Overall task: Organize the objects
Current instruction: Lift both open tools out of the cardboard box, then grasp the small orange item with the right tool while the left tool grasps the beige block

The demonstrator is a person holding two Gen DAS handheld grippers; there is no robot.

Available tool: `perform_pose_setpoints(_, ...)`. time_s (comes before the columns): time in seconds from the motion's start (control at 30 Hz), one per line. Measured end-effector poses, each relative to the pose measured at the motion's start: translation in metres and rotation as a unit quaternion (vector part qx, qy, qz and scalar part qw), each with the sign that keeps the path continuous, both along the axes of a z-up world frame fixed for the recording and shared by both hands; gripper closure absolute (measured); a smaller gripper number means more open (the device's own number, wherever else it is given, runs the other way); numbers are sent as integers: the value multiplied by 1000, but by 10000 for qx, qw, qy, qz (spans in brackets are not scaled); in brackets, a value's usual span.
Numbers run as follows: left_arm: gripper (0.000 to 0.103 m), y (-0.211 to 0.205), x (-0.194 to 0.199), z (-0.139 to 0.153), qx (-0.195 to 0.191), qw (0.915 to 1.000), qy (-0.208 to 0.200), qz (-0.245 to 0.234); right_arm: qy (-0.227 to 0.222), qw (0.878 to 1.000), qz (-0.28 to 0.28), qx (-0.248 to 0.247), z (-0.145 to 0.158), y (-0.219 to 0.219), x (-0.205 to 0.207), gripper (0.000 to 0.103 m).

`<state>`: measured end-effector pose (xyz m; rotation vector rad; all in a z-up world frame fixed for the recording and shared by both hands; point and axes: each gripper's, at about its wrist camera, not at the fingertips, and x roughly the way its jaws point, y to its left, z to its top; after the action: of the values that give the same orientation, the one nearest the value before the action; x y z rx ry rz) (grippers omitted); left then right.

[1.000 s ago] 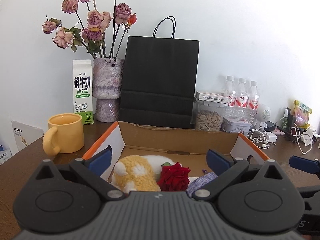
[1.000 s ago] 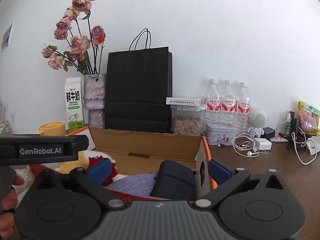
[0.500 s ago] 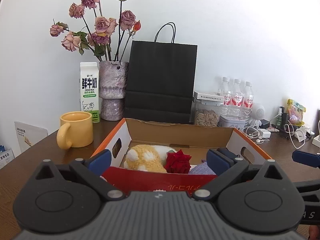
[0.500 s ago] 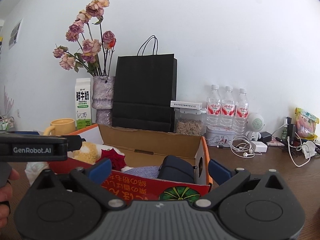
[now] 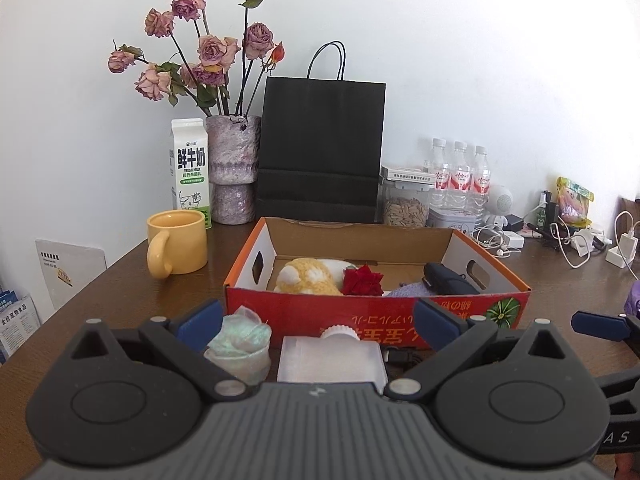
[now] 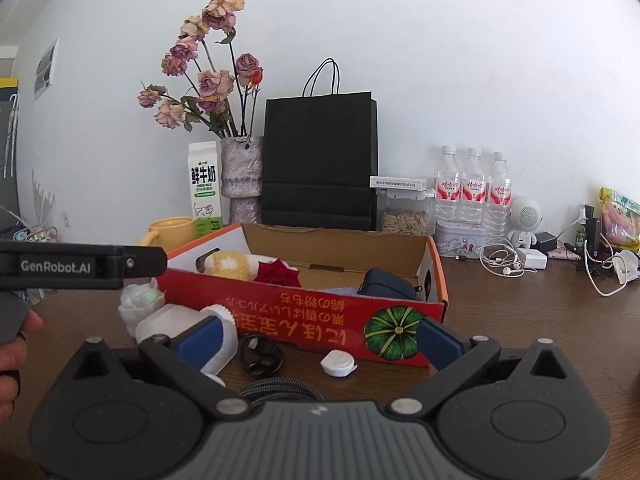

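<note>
I am holding both the left gripper (image 5: 318,322) and right gripper (image 6: 318,338) spread wide and empty before the box (image 5: 376,312), since the jar (image 5: 332,356), wrapped bundle (image 5: 238,346) and cable (image 6: 260,356) are lying just in front of it, waiting to go in.

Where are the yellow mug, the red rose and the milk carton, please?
yellow mug (image 5: 182,246): left wrist view, on its side wall below the rim.
red rose (image 5: 362,280): left wrist view, on the petals, inside the box.
milk carton (image 6: 205,190): right wrist view, on its printed front.
</note>
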<state>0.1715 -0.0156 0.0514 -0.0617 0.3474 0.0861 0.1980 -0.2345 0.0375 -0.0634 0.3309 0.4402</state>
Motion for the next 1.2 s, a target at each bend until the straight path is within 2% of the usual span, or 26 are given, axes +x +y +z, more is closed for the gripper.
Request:
perform_pose_setpoints(0.4, 0, 20, -49, -19, 102, 9990, 444, -26, 647, 9969, 399, -183, -23, 10, -48, 2)
perform_pose_setpoints(0.7, 0, 38, -72, -43, 48, 9967, 805, 136, 1021, 9907, 812, -394, -45, 35, -72, 20)
perform_pose_setpoints(0.77, 0, 40, -77, -46, 52, 9965, 816, 162, 1083, 9896, 844, -432, -49, 40, -74, 35)
perform_pose_setpoints(0.83, 0, 42, -79, -48, 39, 9963, 835, 202, 1160, 9883, 888, -437, -51, 43, -74, 46)
perform_pose_setpoints(0.9, 0, 44, -80, -49, 28, 9961, 856, 227, 1139, 9883, 907, -449, -52, 45, -75, 50)
perform_pose_setpoints(1.03, 0, 45, -81, -51, -2, 9958, 882, 243, 1083, 9881, 974, -500, -52, 50, -77, 67)
perform_pose_setpoints(1.1, 0, 45, -82, -51, -12, 9959, 876, 235, 1027, 9881, 998, -555, -52, 51, -79, 79)
perform_pose_setpoints(1.13, 0, 45, -82, -51, -12, 9959, 871, 233, 1011, 9880, 1028, -555, -53, 51, -79, 89)
perform_pose_setpoints(1.2, 0, 44, -82, -51, -13, 9960, 868, 221, 1000, 9876, 1078, -546, -53, 52, -80, 90)
